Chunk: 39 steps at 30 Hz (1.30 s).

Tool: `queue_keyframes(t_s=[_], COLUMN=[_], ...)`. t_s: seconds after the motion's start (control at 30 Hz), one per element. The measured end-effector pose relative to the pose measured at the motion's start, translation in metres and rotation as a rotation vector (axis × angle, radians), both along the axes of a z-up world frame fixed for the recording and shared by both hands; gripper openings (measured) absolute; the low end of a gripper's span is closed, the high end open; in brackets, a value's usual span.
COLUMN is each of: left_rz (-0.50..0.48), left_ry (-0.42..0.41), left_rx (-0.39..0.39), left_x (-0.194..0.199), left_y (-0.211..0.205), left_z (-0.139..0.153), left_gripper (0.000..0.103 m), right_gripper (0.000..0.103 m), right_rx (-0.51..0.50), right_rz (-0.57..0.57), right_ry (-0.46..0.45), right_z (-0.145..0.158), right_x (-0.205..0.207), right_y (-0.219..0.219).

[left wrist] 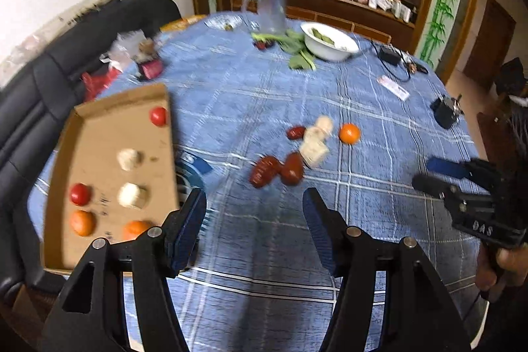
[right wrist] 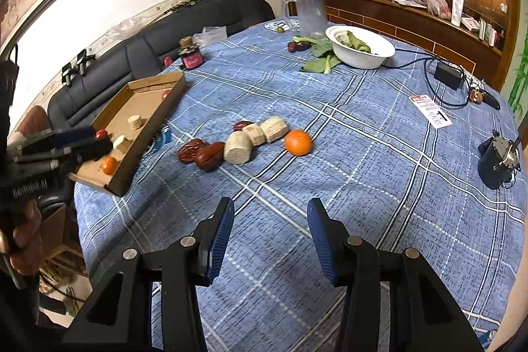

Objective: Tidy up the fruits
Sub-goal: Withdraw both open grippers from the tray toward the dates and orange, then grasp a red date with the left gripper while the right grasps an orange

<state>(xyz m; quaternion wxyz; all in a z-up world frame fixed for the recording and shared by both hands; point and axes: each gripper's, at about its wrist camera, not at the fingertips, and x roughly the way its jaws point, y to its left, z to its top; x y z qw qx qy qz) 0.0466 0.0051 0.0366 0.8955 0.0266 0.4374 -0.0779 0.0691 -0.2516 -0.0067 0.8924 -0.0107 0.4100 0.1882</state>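
On the blue checked tablecloth lie an orange (right wrist: 298,142) (left wrist: 349,133), three pale cylinders (right wrist: 238,147) and three red dates (right wrist: 209,155) (left wrist: 264,170), all loose in a cluster. A cardboard tray (left wrist: 99,147) (right wrist: 145,108) at the table's left edge holds tomatoes (left wrist: 80,193), oranges (left wrist: 82,222) and pale pieces (left wrist: 129,159). My left gripper (left wrist: 254,200) hovers open and empty, just short of the dates and beside the tray's near corner. My right gripper (right wrist: 270,207) is also open and empty, short of the cluster. Each gripper shows at the edge of the other's view.
A white bowl (right wrist: 363,61) of greens, loose leaves (right wrist: 321,55) and a clear jug (right wrist: 308,12) stand at the far side. A dark jar (right wrist: 190,55) sits far left. On the right are a black adapter (right wrist: 447,73) with cable, a paper tag (right wrist: 430,111) and a small black device (right wrist: 496,160). A black sofa (right wrist: 165,35) lies behind the tray.
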Motion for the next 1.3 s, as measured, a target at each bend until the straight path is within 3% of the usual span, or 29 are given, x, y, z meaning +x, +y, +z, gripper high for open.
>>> queue_keyframes(t_s=[0.23,0.37,0.7,0.97,1.13,1.23,1.27,1.3], left_rz=[-0.031,-0.01,-0.053,-0.092,-0.112,-0.132,-0.139,-0.146], left_ry=[0.111,0.157,0.189,0.237,0.212,0.198,0.195,0.192], left_rx=[-0.08,-0.051,0.065,0.04,0.057,0.057,0.057,0.057], left_x=[0.02,0.035,0.075,0.092,0.092,0.093,0.093,0.093], left_y=[-0.004,-0.005,-0.012,-0.009,-0.013,-0.017,-0.019,-0.02], left_z=[-0.035,-0.054,-0.076,-0.089,-0.09,-0.09,-0.089,-0.089], left_gripper=[0.059,0.052,0.052,0.049,0.048,0.036,0.026,0.024], right_gripper=[0.047,0.043,0.042,0.037,0.035,0.033,0.032,0.032], right_rx=[0.014,0.009,0.014,0.013,0.004,0.013,0.014,0.016], right_rz=[-0.021,-0.03,-0.02,-0.025,-0.027,-0.034,-0.034,-0.034], right_ry=[0.027,0.045,0.085,0.108,0.108,0.103,0.104,0.102], right_z=[-0.018,-0.029,-0.049,-0.061,-0.066,-0.067,-0.067,-0.066], right_x=[0.034,0.053,0.093,0.115,0.124,0.125,0.125,0.123], right_y=[-0.003,-0.001,0.011,0.018,0.025,0.025,0.025,0.024])
